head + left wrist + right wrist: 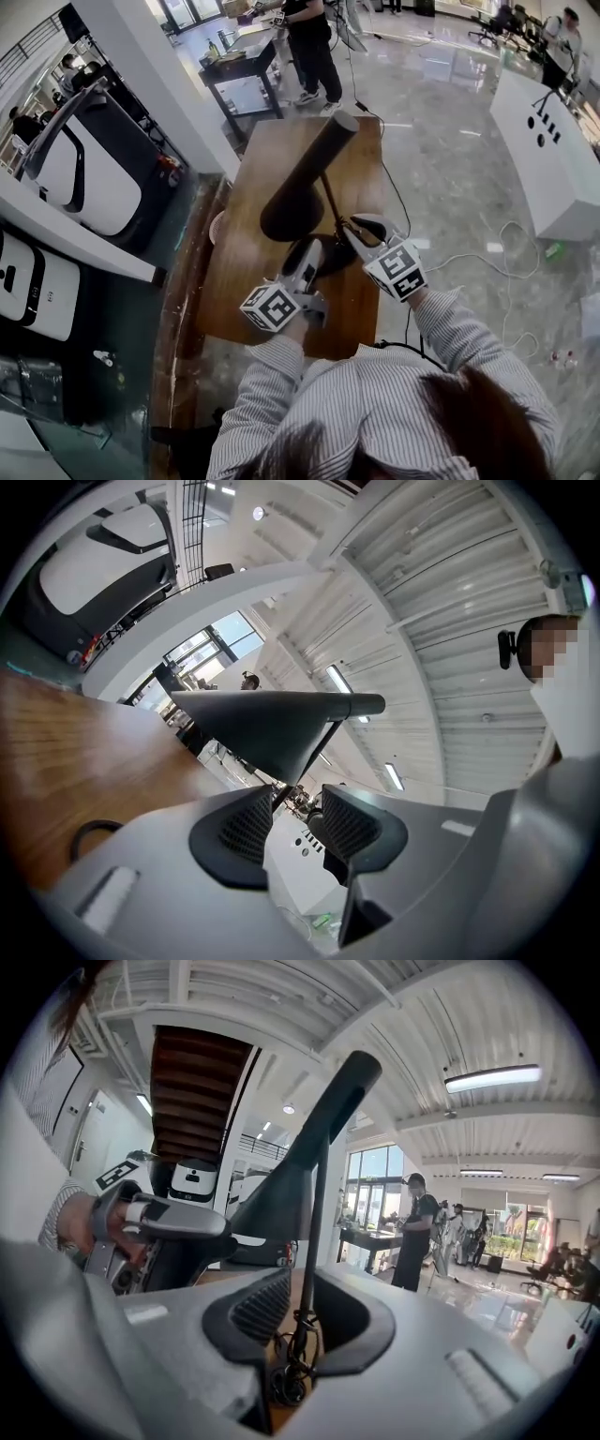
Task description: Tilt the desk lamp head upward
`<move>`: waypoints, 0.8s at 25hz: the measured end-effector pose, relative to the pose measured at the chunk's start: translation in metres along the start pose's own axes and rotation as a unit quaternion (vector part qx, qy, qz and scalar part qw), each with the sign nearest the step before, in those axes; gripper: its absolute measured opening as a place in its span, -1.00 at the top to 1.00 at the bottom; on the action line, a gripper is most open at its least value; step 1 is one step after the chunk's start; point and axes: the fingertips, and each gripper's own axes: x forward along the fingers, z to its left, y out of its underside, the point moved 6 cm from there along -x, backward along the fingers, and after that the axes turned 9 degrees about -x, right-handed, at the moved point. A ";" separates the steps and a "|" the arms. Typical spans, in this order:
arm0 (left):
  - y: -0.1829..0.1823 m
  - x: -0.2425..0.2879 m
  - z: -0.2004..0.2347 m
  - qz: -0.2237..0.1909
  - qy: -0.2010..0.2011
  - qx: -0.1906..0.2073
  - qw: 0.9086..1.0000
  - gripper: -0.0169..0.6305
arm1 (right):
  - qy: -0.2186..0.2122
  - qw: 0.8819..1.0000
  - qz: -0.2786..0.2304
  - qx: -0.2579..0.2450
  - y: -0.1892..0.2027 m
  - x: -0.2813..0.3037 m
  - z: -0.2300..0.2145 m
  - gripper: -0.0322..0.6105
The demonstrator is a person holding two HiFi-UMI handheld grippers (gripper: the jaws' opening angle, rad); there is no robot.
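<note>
The dark desk lamp stands on the wooden table [234,281]. Its cone-shaped head [302,187] slants, with the tube end up and far [339,124]. My left gripper [309,251] sits low by the lamp base [330,262], its jaws open and empty. In the left gripper view the head [272,726] hangs above and beyond the left gripper [295,822]. My right gripper [350,228] straddles the thin stem [320,1194]. The right gripper's [302,1307] jaws stand a little apart, and a slit of table shows between the left pad and the stem.
A cable coils at the foot of the stem [289,1384]. White machines [84,178] line the left side beyond the table edge. A person in black [314,47] stands at a far table. A white counter [553,159] and loose floor cables [487,262] lie to the right.
</note>
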 end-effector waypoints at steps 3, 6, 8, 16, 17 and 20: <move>-0.003 0.009 0.002 -0.015 0.000 -0.003 1.000 0.44 | -0.010 1.000 0.025 -0.007 0.004 0.019 -0.003 0.69; -0.005 0.015 0.001 -0.035 0.002 -0.012 0.999 0.41 | -0.027 0.998 0.052 -0.020 0.008 0.035 -0.006 0.69; -0.007 0.017 0.004 -0.046 -0.005 -0.022 0.999 0.41 | -0.032 0.997 0.059 -0.025 0.007 0.043 -0.010 0.68; -0.007 0.020 0.008 -0.062 0.005 -0.047 0.997 0.60 | -0.068 0.995 0.052 -0.044 0.014 0.059 -0.008 0.69; -0.007 0.020 0.007 -0.064 0.006 -0.041 0.997 0.64 | -0.068 0.995 0.050 -0.045 0.014 0.059 -0.008 0.69; -0.005 0.018 0.005 -0.060 0.006 -0.023 0.998 0.72 | -0.070 0.996 0.042 -0.039 0.016 0.058 -0.007 0.71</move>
